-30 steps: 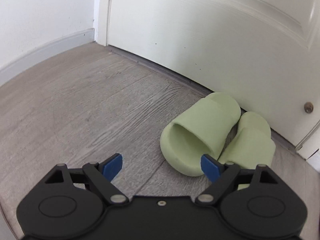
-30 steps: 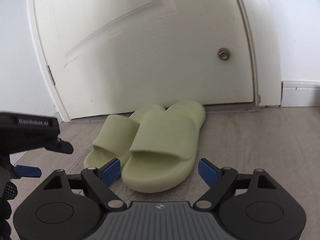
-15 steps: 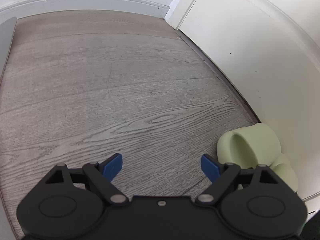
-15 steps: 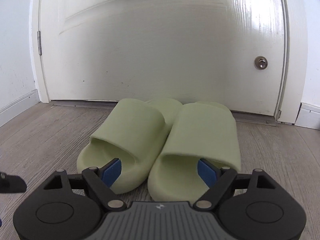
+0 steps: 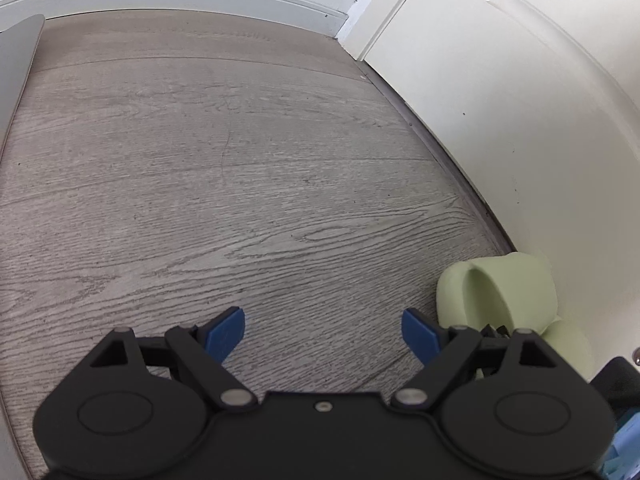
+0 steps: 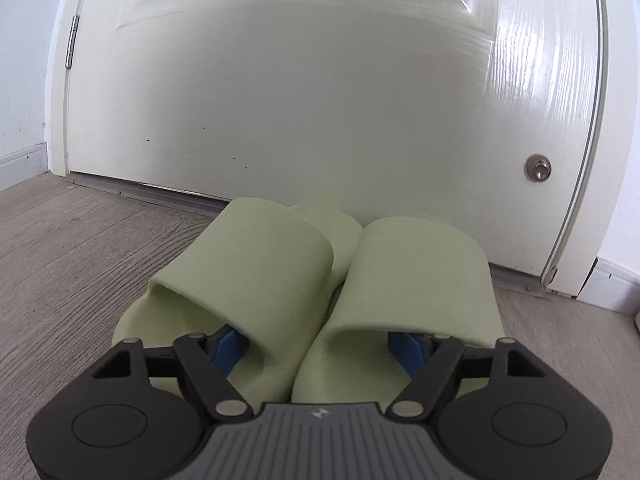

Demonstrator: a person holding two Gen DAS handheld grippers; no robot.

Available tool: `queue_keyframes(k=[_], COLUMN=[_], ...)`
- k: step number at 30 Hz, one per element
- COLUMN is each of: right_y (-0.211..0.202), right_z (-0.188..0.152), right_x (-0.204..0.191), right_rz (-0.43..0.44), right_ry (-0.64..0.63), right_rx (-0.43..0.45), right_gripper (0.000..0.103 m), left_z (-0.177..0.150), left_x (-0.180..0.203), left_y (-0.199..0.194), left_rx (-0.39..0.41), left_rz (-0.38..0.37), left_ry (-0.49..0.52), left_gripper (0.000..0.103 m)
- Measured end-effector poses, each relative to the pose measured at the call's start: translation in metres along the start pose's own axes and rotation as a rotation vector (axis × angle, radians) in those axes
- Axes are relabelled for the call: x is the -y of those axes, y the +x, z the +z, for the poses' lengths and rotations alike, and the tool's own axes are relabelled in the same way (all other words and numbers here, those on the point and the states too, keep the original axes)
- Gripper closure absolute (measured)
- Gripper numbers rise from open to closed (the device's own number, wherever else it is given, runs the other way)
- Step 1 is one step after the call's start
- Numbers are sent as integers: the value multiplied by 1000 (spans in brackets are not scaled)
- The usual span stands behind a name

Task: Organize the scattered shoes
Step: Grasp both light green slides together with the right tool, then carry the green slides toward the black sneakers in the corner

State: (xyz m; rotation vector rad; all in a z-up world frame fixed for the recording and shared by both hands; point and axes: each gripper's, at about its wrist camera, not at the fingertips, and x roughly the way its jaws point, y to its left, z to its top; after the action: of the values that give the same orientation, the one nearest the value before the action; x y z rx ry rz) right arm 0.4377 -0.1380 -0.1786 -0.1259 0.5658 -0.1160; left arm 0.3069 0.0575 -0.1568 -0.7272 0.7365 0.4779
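Your right gripper [image 6: 320, 346] spread wide — blue pads [image 6: 230, 346] half-hidden inside both green slides [image 6: 256, 280]; left gripper [image 5: 323, 330] wide, empty.

Left gripper [image 5: 323, 330] sitting at the bottom of the frame, jaws gaping wide, right gripper [image 6: 320, 346] likewise low in frame, jaws spreading wide

Home entryway, panelled door [image 6: 320, 92], wood-look floor [image 5: 208, 184]

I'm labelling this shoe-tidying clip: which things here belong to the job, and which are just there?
Job: left slipper, right slipper, right gripper with a finger inside each slipper.
Just there: door, doorstop, floor, left gripper.
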Motion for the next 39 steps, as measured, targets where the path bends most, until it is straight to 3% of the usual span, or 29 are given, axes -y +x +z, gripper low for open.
queue_keyframes(k=[1,5,9,13,21,26,31,35,39], right_y=[-1,-4,-20,-44,-93,-136,-193,-239,-288], right_z=[0,1,1,-3,-4,3,-2,-15,-46], right_x=[0,11,34,63,147,206,273,331,404], right_rz=[18,64,80,92,27,8,5,2,-31], right_ry=[-17,-37,-6,7,-18,-61,-97,-56,-54], right_rx=[9,25,41,49,64,88,91,66,87], right_gripper=[61,64,75,75,75,75,75,75,75], left_z=[0,-1,-3,-6,-17,-40,-67,-98,-161], left_x=[2,14,22,32,70,127,197,237,262], left_y=[-1,-9,-8,-6,-6,-5,-35,-80,-136], left_rx=[4,33,39,47,65,50,37,9,-62], left_rz=[-4,-30,-45,-40,-78,-125,-256,-384,-483], left_ry=[4,27,31,53,155,364,472,489,537], left_gripper=[17,17,17,17,17,17,17,17,17])
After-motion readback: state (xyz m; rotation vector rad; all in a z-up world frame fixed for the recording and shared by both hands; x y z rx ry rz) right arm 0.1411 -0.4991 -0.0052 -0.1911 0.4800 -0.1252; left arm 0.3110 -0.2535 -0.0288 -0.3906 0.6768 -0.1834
